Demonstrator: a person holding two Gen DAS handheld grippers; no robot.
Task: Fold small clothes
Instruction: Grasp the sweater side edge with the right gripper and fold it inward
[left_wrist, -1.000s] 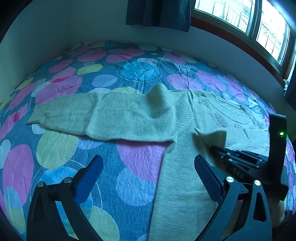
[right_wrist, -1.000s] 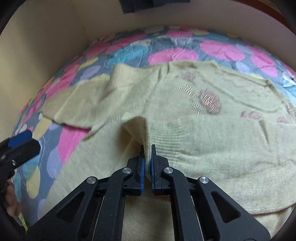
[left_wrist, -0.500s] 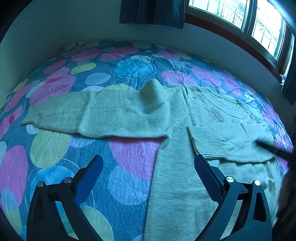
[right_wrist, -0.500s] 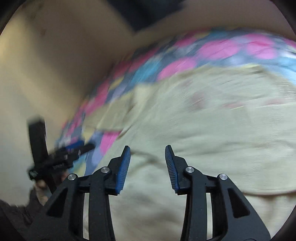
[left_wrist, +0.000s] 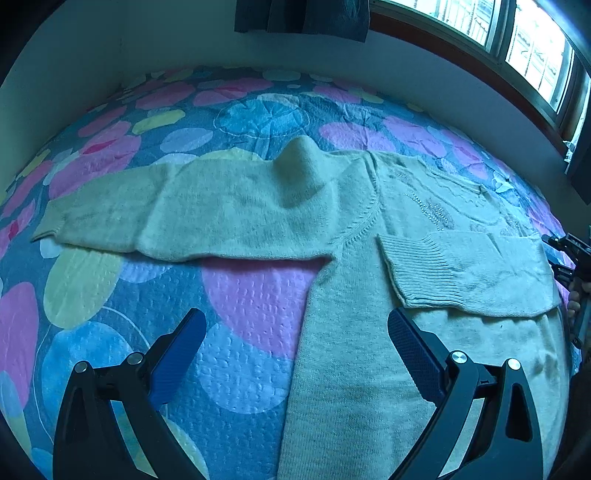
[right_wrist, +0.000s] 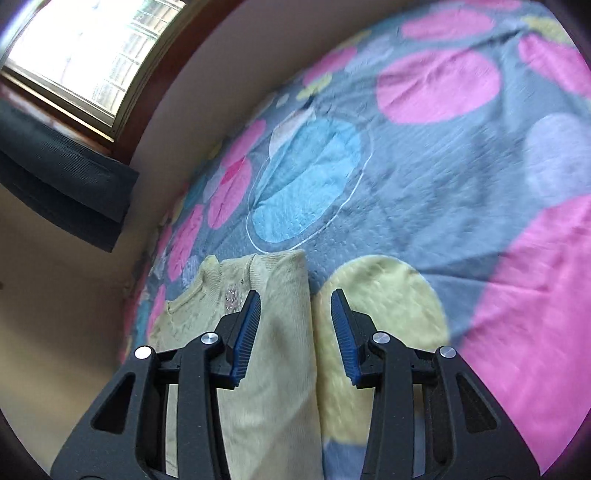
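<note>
Both tools share one build: the left gripper (left_wrist: 295, 354) and the right gripper (right_wrist: 295, 332) have black plastic arms with triangular cut-outs, round silver screws (right_wrist: 208, 338) at the pivots, and ribbed blue pads (left_wrist: 413, 354) lining the fingers.

- The right gripper (right_wrist: 295, 321) hangs over the bed, its blue-padded jaws apart with nothing pinched; they have just been closing slightly.
- A pale yellow sweater (right_wrist: 273, 354) lies below the left jaw, its folded edge running between the jaws.
- The quilted bedspread (right_wrist: 424, 177) shows pink, blue and yellow circles.
- A window (right_wrist: 88, 48) and a dark curtain (right_wrist: 62, 184) fill the upper left.
</note>
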